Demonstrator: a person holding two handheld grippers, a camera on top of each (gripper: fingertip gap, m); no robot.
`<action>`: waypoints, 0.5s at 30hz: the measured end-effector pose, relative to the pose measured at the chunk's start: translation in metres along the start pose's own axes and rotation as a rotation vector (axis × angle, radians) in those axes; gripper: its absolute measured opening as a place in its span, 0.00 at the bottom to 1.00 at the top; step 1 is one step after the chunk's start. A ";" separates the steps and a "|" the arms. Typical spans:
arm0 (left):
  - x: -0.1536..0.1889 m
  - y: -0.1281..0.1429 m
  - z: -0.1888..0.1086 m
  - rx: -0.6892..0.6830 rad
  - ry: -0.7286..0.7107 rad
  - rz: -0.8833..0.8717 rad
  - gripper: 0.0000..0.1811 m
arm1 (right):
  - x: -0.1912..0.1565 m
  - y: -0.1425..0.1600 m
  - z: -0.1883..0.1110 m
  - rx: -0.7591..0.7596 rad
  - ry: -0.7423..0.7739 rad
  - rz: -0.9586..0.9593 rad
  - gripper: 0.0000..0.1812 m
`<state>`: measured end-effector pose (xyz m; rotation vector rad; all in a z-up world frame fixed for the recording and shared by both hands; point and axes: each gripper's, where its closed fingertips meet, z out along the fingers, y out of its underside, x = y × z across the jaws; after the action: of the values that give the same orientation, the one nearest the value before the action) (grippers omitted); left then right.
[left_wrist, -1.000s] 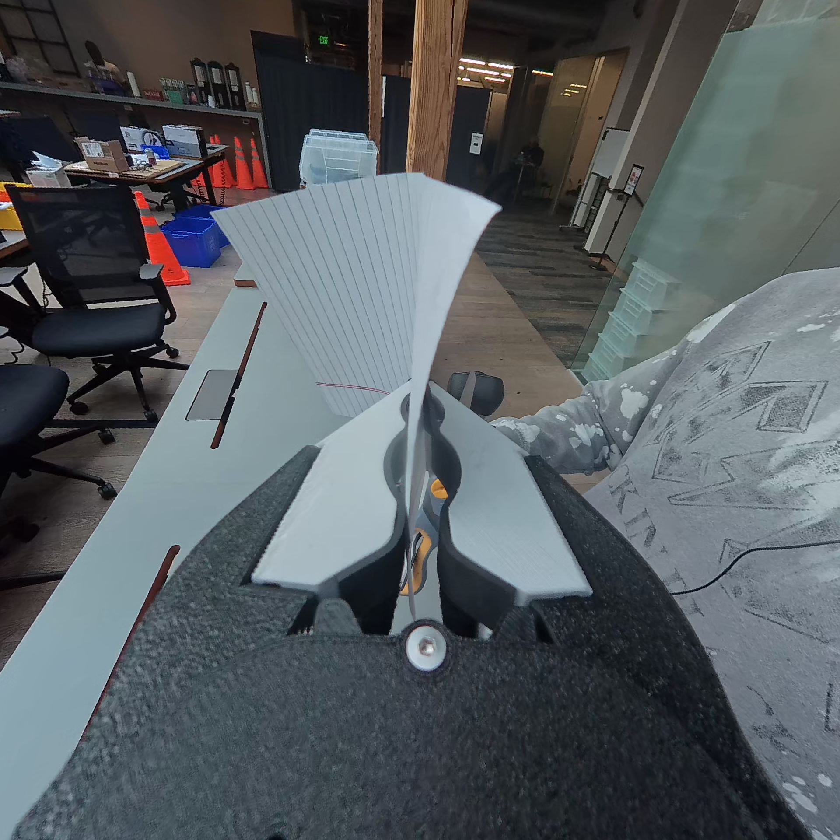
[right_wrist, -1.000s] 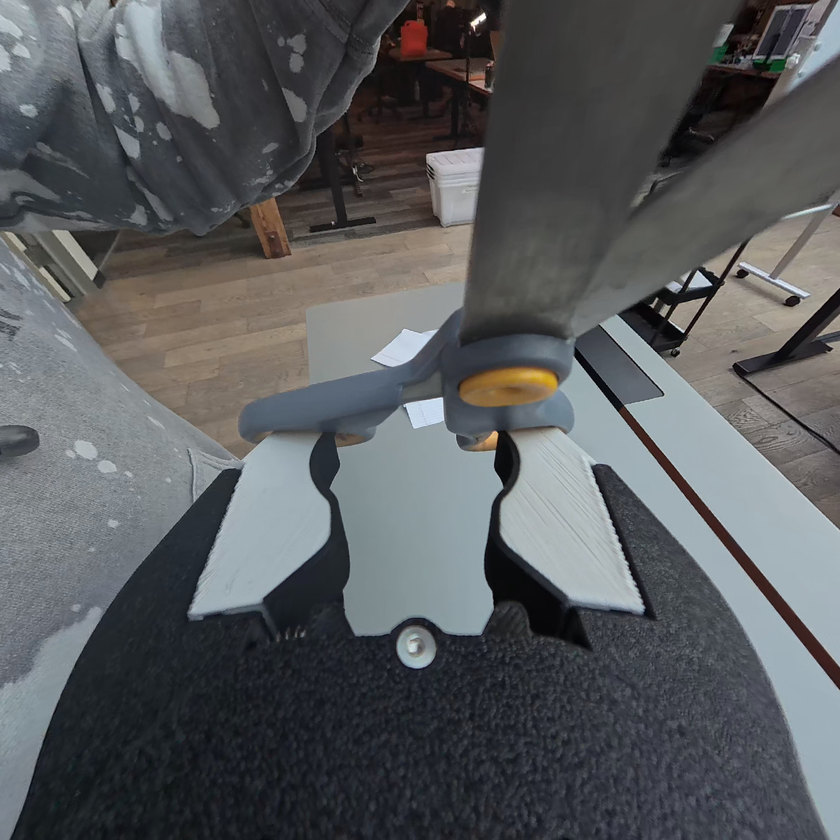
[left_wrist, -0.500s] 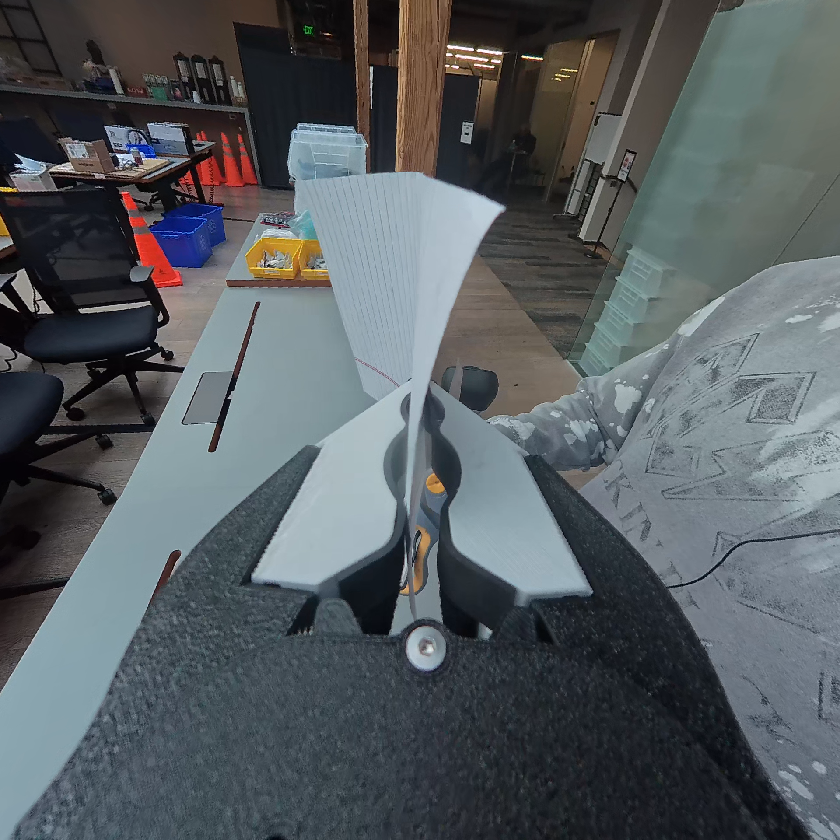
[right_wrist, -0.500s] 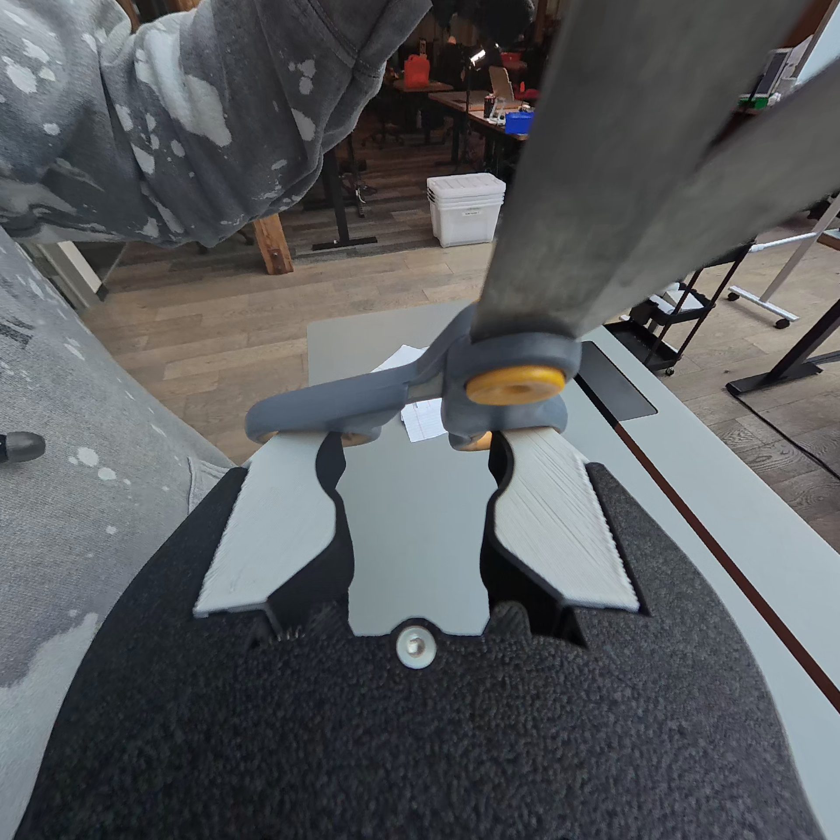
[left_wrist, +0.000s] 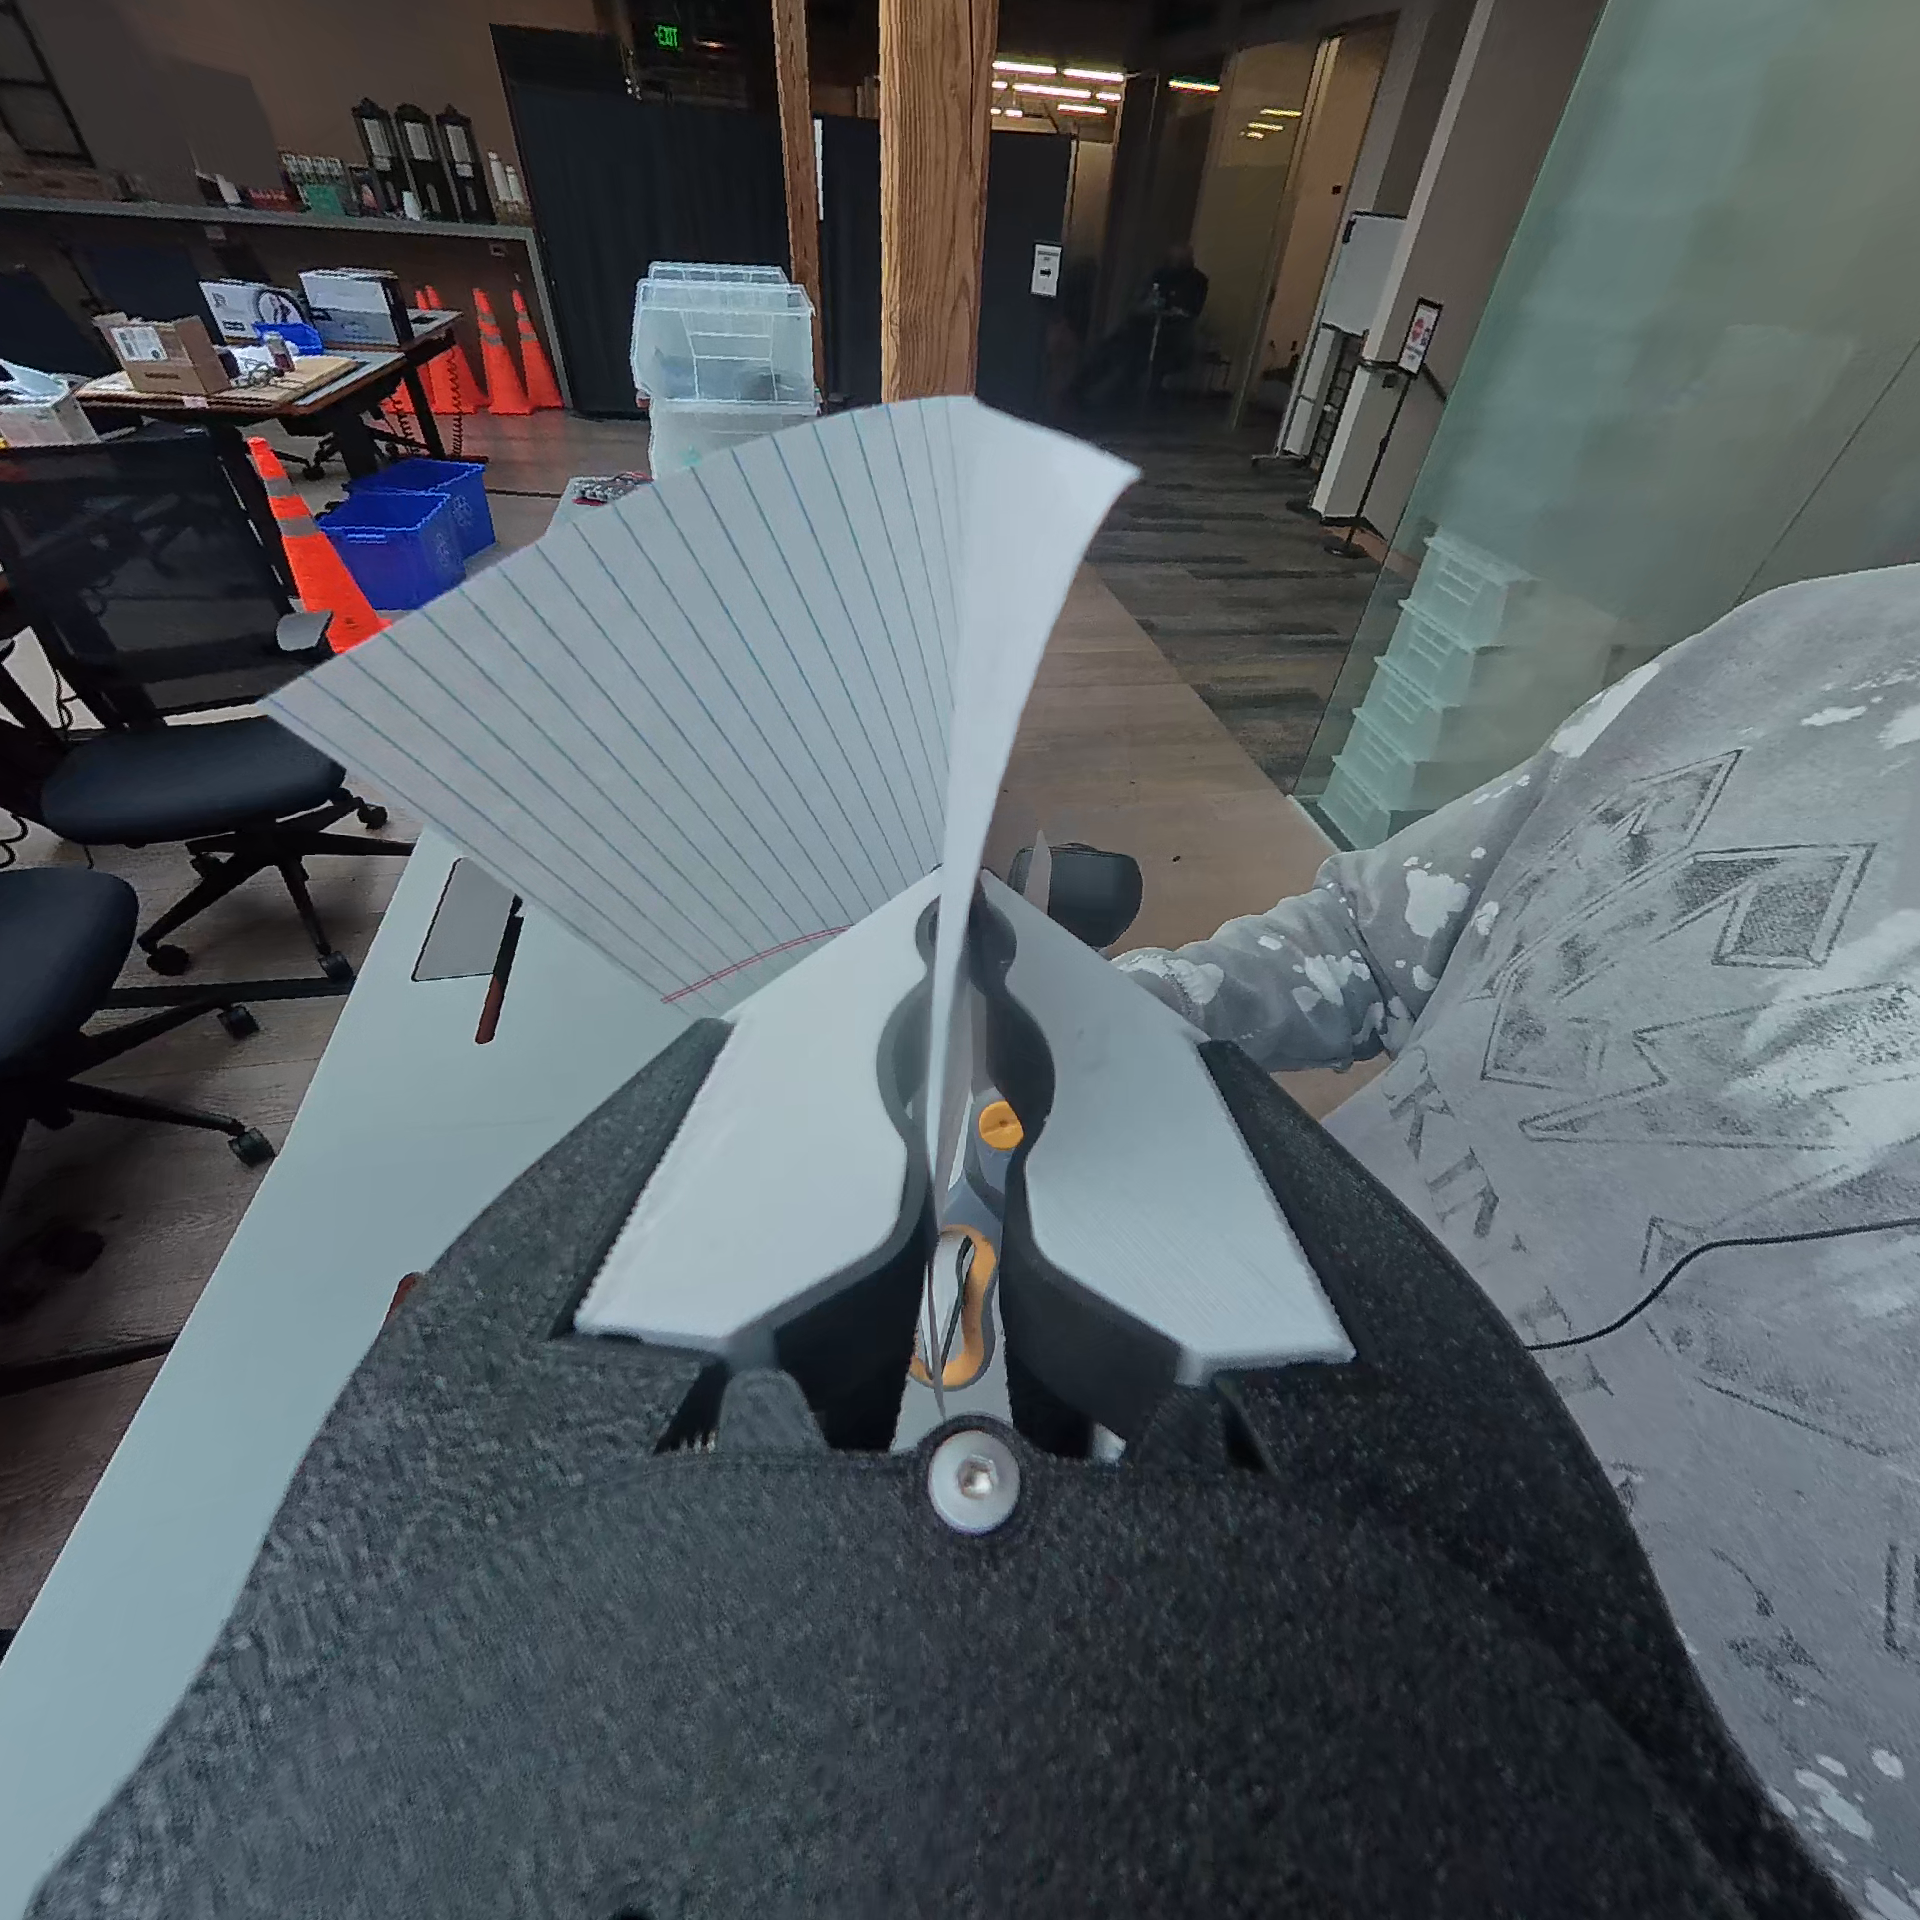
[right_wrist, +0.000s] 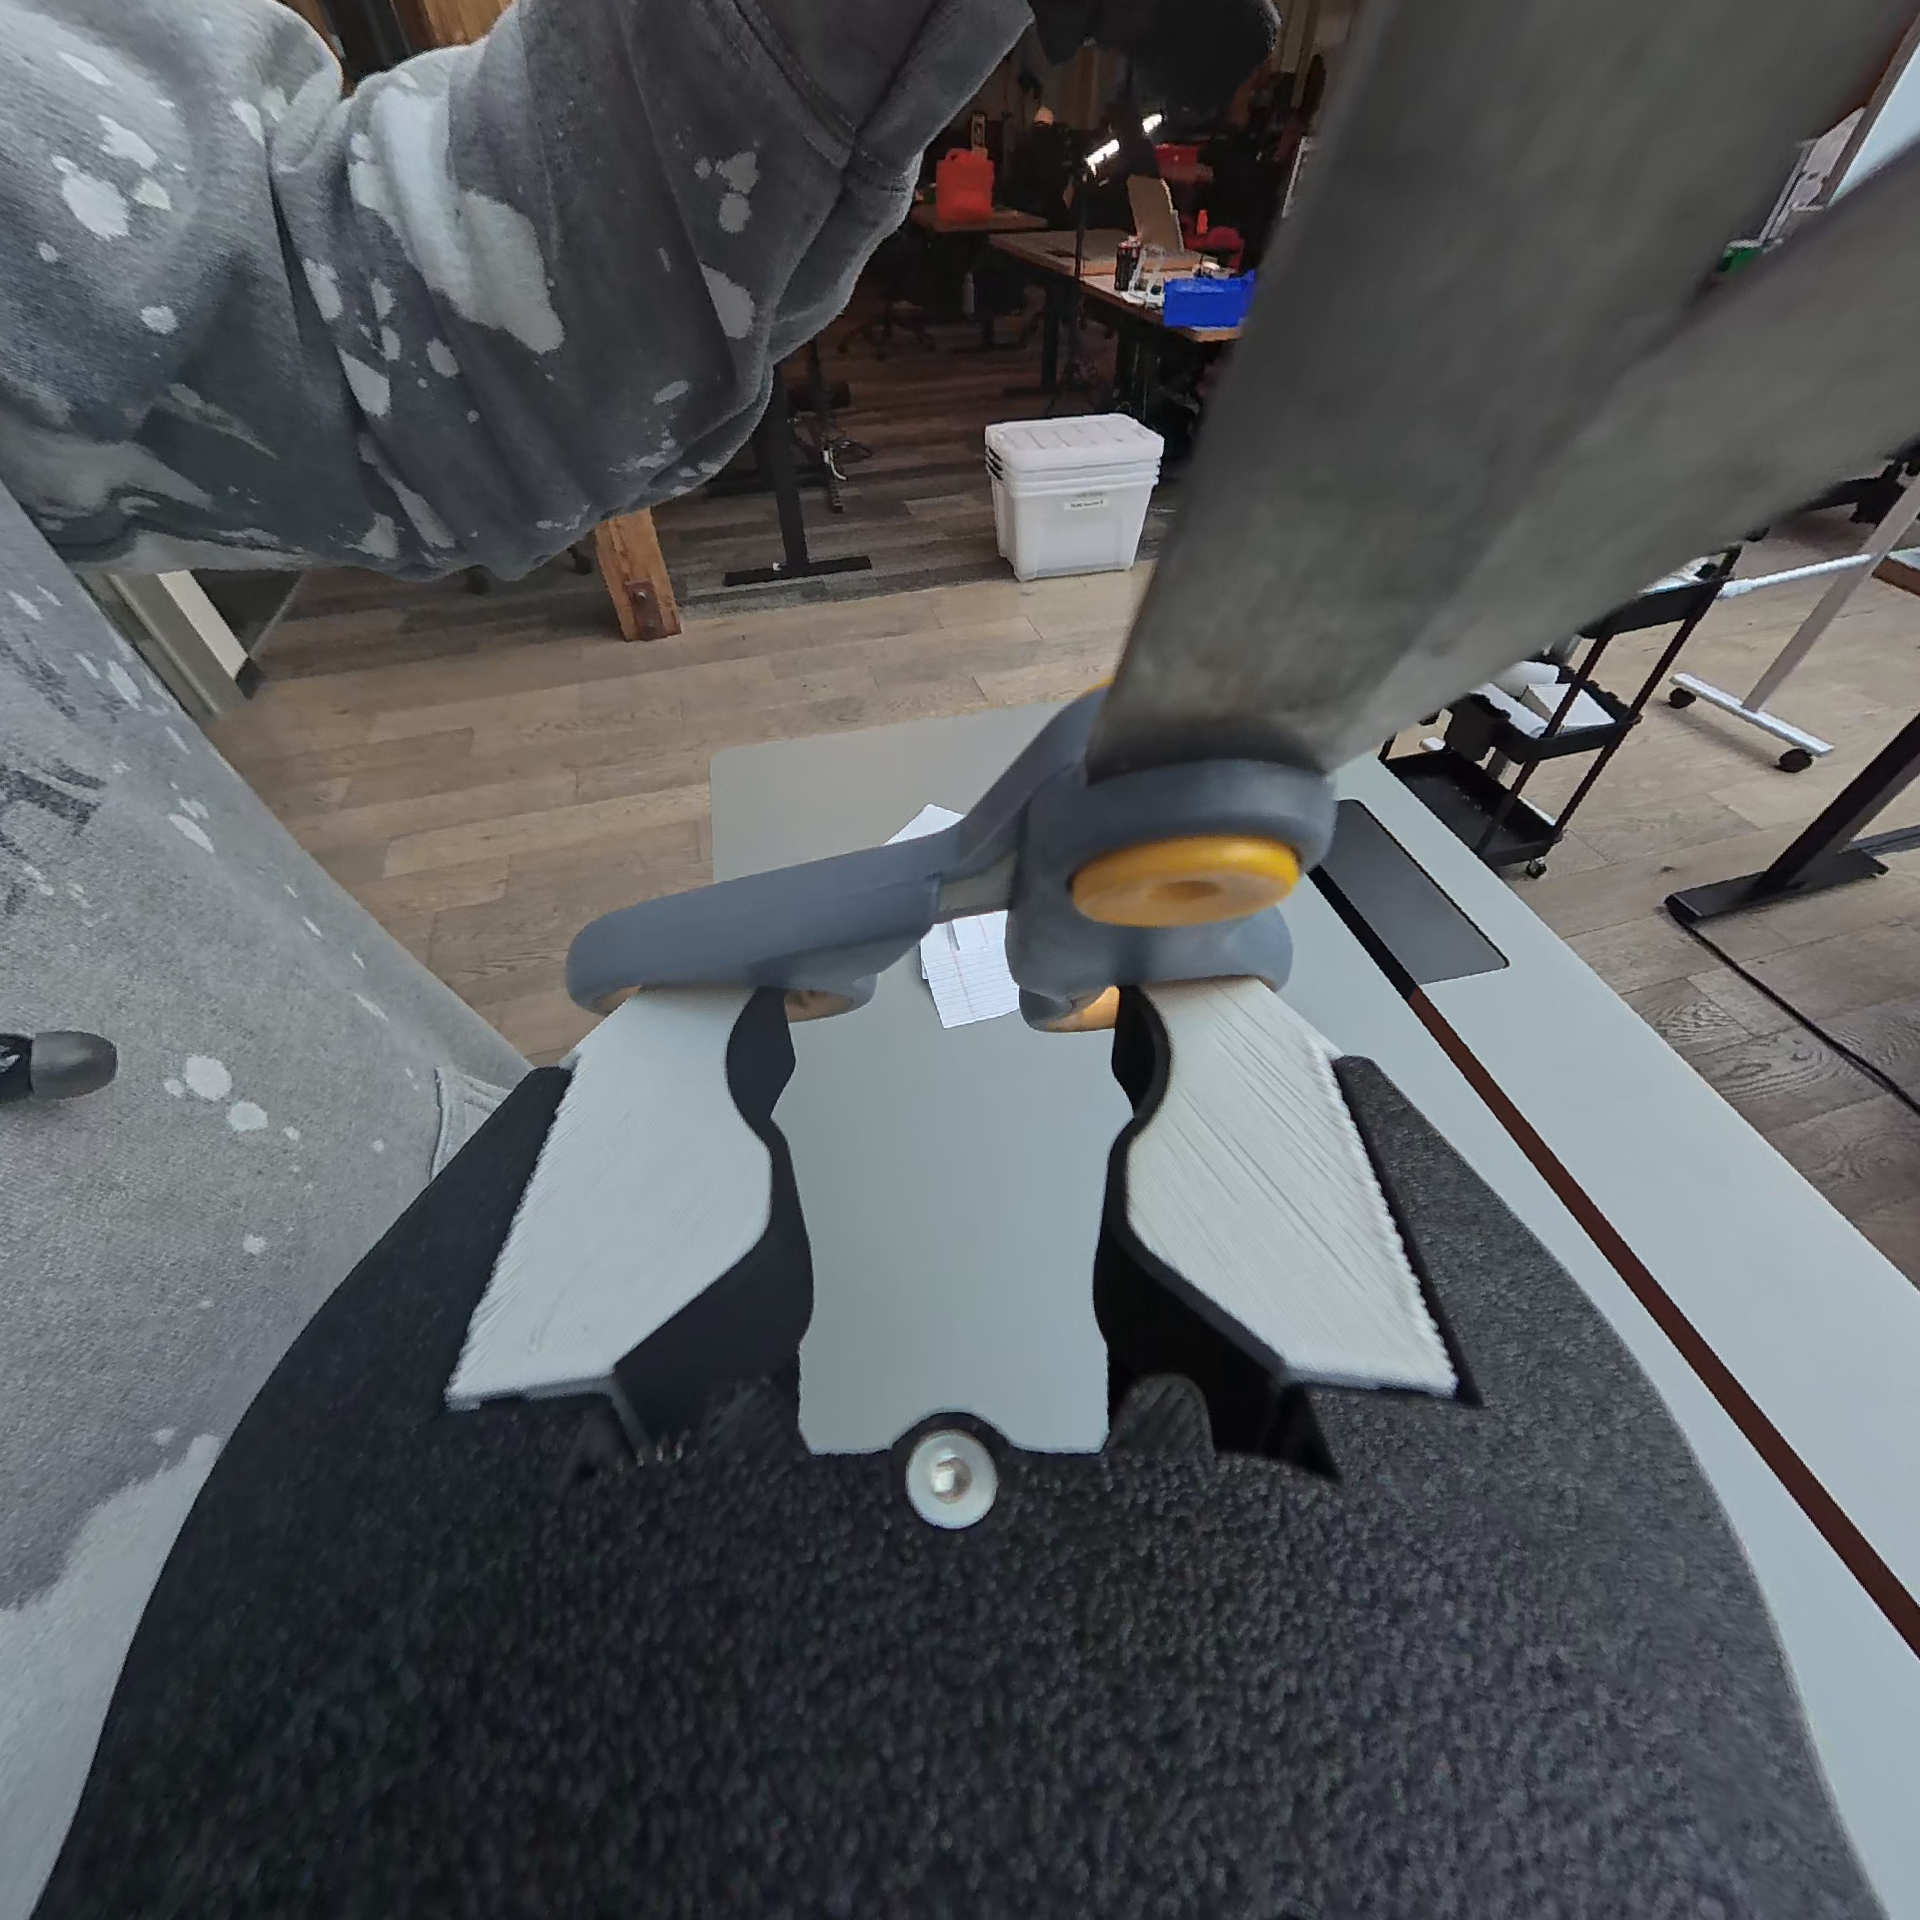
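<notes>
A sheet of lined white paper (left_wrist: 727, 707) is pinched between the nearly closed fingers of the left gripper (left_wrist: 961, 935), held by its lower edge. It rises ahead of the fingertips and fans out to the gripper's left, with its right part curling edge-on. This upright hold keeps the sheet clear of the grey surface (left_wrist: 436, 1122) below, so both of its faces are free.

The right gripper (right_wrist: 951, 1013) is spread fairly wide, and its fingertips are seated in the grey handle loops of a pair of scissors (right_wrist: 1039, 894). The orange pivot sits just ahead of the right fingertip, and the two steel blades (right_wrist: 1455, 364) run up and away to the gripper's upper right, parted in a narrow V. With the fingers inside the loops, the blades appear to open and close as the gripper does, which would explain the wide setting.

In the left wrist view the orange and grey scissors can be glimpsed through the slot between the fingers, just behind the paper; whether a blade touches the sheet cannot be told.

Beyond the right gripper, small pieces of lined paper (right_wrist: 971, 971) lie flat on the surface, past the scissor handles. A grey spattered sleeve (right_wrist: 416, 281) crosses above and to the gripper's left.
</notes>
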<state>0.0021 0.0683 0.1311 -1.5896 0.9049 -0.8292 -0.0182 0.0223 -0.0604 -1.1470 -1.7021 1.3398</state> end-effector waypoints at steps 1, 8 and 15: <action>0.001 -0.001 0.001 -0.003 0.004 0.004 0.00 | 0.000 0.000 0.000 -0.004 0.000 0.000 0.33; 0.008 -0.002 0.006 -0.028 0.042 0.025 0.00 | -0.003 0.002 0.003 -0.016 -0.020 0.006 0.33; 0.015 -0.006 0.014 -0.094 0.083 0.070 0.00 | -0.014 0.002 0.011 -0.046 -0.070 0.008 0.33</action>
<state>0.0219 0.0621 0.1355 -1.6043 1.0669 -0.8187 -0.0218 0.0056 -0.0652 -1.1460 -1.7885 1.3664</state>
